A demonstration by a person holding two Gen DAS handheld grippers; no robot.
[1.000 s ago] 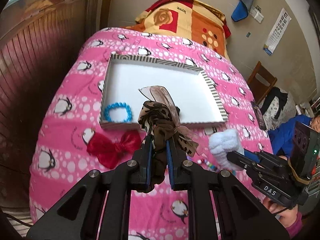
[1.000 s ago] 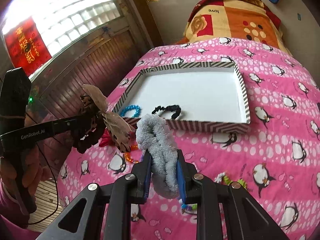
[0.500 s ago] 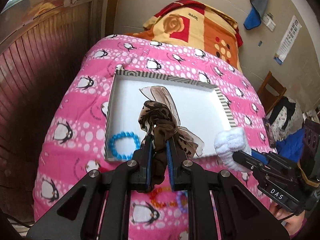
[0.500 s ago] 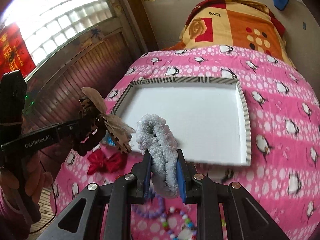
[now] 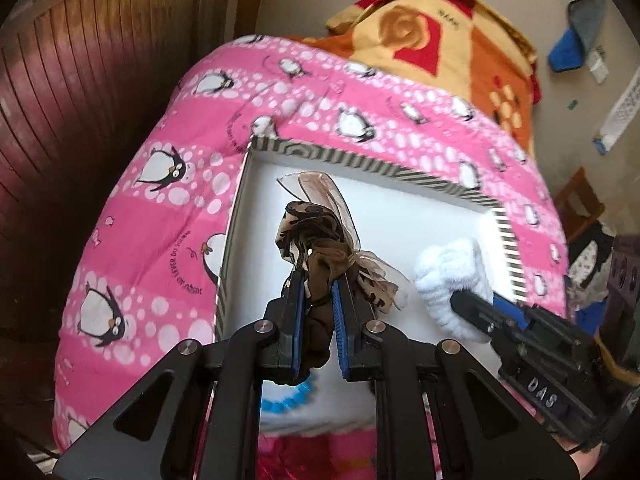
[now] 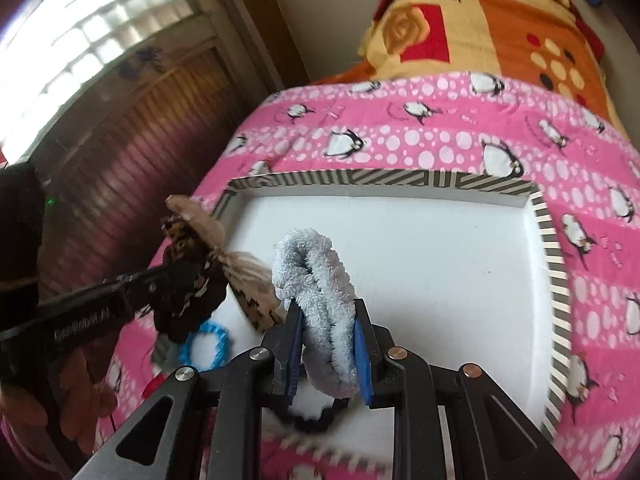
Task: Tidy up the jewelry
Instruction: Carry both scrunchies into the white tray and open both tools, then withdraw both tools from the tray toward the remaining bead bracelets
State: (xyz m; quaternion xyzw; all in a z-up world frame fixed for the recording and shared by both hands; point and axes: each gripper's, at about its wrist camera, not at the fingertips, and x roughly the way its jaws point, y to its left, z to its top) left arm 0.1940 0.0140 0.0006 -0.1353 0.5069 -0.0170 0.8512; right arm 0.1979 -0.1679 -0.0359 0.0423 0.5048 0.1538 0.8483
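Observation:
A white tray (image 5: 360, 160) (image 6: 360, 178) with a striped rim lies on the pink penguin quilt (image 5: 168, 216). My left gripper (image 5: 318, 280) is shut on a brown patterned hair scrunchie (image 5: 316, 236) with sheer ribbon, held above the tray's left half. My right gripper (image 6: 326, 310) is shut on a fluffy white scrunchie (image 6: 316, 272), also above the tray. Each gripper shows in the other's view, the right gripper (image 5: 460, 300) and the left gripper (image 6: 172, 276). A blue bead bracelet (image 6: 206, 342) (image 5: 286, 398) and a black scrunchie (image 6: 312, 422) lie in the tray's near part, partly hidden.
A folded orange, yellow and red blanket (image 6: 480, 28) sits at the bed's far end. Dark wood panelling (image 5: 80, 100) runs along the left side. A wooden chair (image 5: 580, 204) stands at the right. Something red (image 5: 304, 456) lies on the quilt before the tray.
Both grippers have moved forward and down with their scrunchies, from the quilt in front of the tray to over its white floor. The tray looks much larger.

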